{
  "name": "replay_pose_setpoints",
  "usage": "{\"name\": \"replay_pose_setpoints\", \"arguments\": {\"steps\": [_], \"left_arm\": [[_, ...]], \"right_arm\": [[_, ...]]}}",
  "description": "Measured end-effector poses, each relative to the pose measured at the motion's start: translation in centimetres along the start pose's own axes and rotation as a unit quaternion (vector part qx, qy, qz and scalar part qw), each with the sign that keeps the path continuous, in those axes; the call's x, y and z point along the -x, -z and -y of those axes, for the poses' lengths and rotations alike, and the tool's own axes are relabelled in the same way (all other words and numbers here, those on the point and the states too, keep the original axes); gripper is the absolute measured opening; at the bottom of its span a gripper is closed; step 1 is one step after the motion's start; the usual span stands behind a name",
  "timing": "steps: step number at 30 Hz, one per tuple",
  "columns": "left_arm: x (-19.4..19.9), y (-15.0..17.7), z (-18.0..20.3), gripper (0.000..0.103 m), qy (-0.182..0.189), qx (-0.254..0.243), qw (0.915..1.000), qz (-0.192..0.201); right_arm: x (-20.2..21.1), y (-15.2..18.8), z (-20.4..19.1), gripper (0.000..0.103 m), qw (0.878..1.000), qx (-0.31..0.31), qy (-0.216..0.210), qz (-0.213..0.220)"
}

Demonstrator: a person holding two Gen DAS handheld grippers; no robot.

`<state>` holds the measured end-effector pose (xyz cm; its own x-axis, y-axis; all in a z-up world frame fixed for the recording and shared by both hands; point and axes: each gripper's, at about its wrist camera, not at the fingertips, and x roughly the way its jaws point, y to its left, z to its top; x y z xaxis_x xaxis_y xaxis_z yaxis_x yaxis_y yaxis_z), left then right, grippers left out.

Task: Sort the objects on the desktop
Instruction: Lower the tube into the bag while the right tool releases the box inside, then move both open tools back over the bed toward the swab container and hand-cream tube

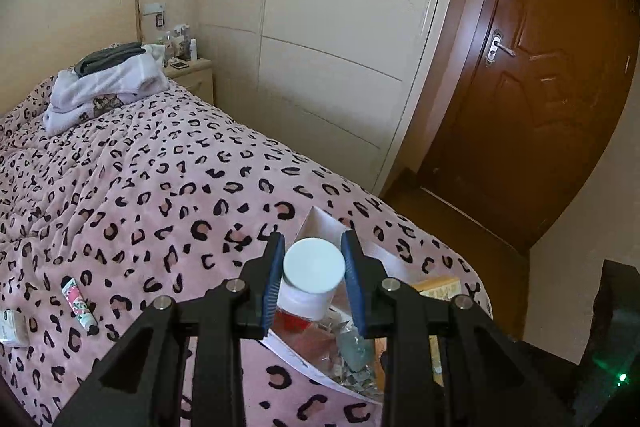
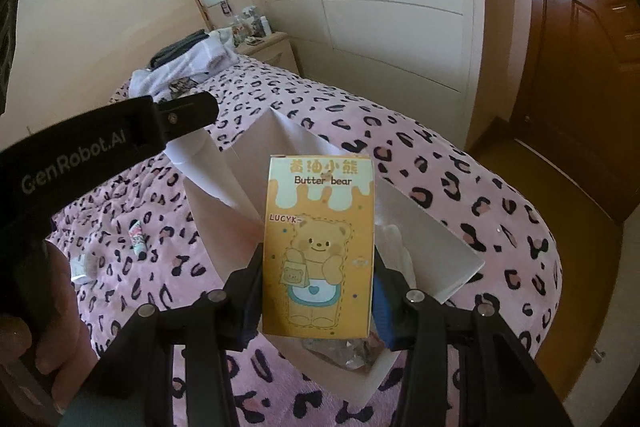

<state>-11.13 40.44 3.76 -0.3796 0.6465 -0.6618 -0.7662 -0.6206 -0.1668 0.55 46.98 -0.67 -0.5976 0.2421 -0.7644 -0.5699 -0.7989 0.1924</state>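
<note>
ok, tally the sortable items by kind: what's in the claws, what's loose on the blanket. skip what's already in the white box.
Jars: 1, white-lidded jar in the left claw
Cartons: 1, Butter bear box in the right claw
Tubes: 1, floral tube on the blanket
Packets: 1, small white packet at the frame edge
Total: 4

White-capped jar (image 1: 313, 277) and upright yellow Butter bear box (image 2: 319, 247) over open white box (image 2: 424, 227).
</note>
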Motion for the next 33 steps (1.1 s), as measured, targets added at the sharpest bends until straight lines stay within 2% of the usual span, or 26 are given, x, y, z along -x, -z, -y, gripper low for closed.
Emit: {"name": "replay_pose_setpoints", "arguments": {"steps": [14, 20, 24, 30, 33], "left_arm": [[-3.4, 1.4, -1.0, 0.03, 0.004, 0.014, 0.9992, -0.038], [-2.7, 1.3, -1.2, 0.03, 0.001, 0.021, 0.9992, -0.034], [-2.1, 1.1, -1.4, 0.041, -0.002, 0.025, 0.9993, -0.029], [1.1, 0.7, -1.9, 0.049, -0.004, 0.036, 0.9993, -0.011], [3.5, 0.9, -2.5, 0.05, -0.012, 0.043, 0.999, -0.004]], "right_arm": [[-2.5, -0.2, 0.4, 0.047, 1.0, 0.014, 0.018, -0.02], [-2.6, -0.4, 0.4, 0.048, 0.999, 0.027, 0.013, -0.029], [-2.2, -0.5, 0.5, 0.049, 0.999, 0.025, 0.003, -0.032], [-0.5, -1.4, 0.6, 0.053, 0.998, 0.008, -0.047, -0.037], [1.2, -2.1, 0.8, 0.053, 0.997, -0.008, -0.068, -0.026]]}}
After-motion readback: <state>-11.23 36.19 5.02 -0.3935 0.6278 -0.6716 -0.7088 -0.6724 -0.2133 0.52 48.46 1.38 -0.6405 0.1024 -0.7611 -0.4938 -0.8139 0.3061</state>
